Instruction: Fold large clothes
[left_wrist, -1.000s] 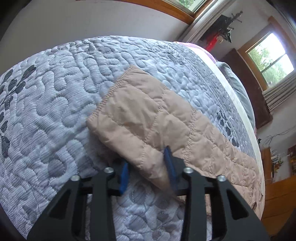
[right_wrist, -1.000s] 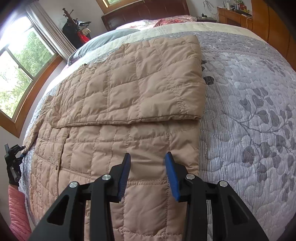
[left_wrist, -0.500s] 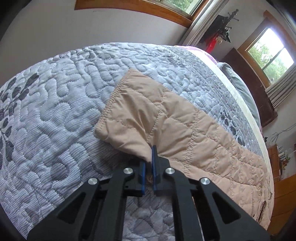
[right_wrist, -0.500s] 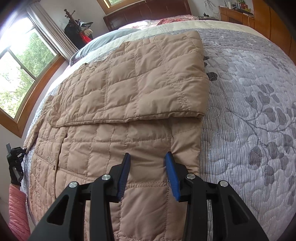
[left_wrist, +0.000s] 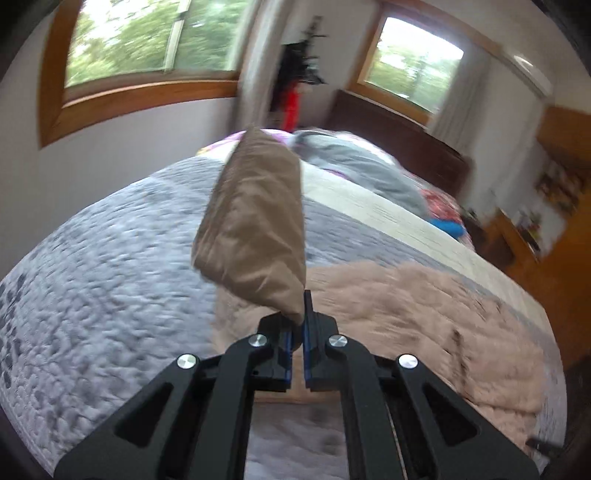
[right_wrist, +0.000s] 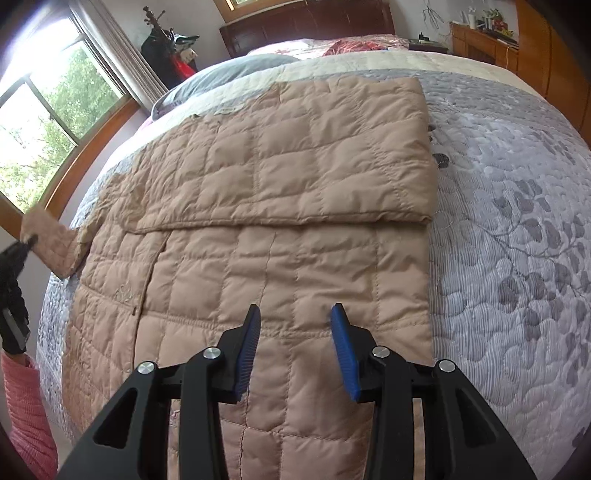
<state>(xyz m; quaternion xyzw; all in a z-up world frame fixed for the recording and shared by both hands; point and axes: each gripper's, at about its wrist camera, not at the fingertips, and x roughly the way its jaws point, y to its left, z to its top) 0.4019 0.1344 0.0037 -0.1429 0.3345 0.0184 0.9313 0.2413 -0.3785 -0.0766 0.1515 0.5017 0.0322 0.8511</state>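
A tan quilted jacket (right_wrist: 280, 229) lies spread on the bed, its right sleeve folded across the chest. My left gripper (left_wrist: 297, 328) is shut on the cuff end of the left sleeve (left_wrist: 255, 221) and holds it lifted above the bed; the rest of the jacket (left_wrist: 406, 314) lies below it. In the right wrist view the lifted sleeve (right_wrist: 48, 243) and the left gripper (right_wrist: 14, 266) show at the far left. My right gripper (right_wrist: 295, 332) is open and empty, hovering over the jacket's lower hem area.
The bed has a grey quilted bedspread (right_wrist: 517, 240) with a leaf pattern. Pillows (left_wrist: 354, 166) and a dark headboard (right_wrist: 306, 22) are at the far end. Windows (right_wrist: 44, 122) are on the left wall, a wooden dresser (right_wrist: 487, 40) on the right.
My left gripper closed on the sleeve cuff, then lifted it off the bedspread and swung up. My right gripper stayed open and moved only slightly.
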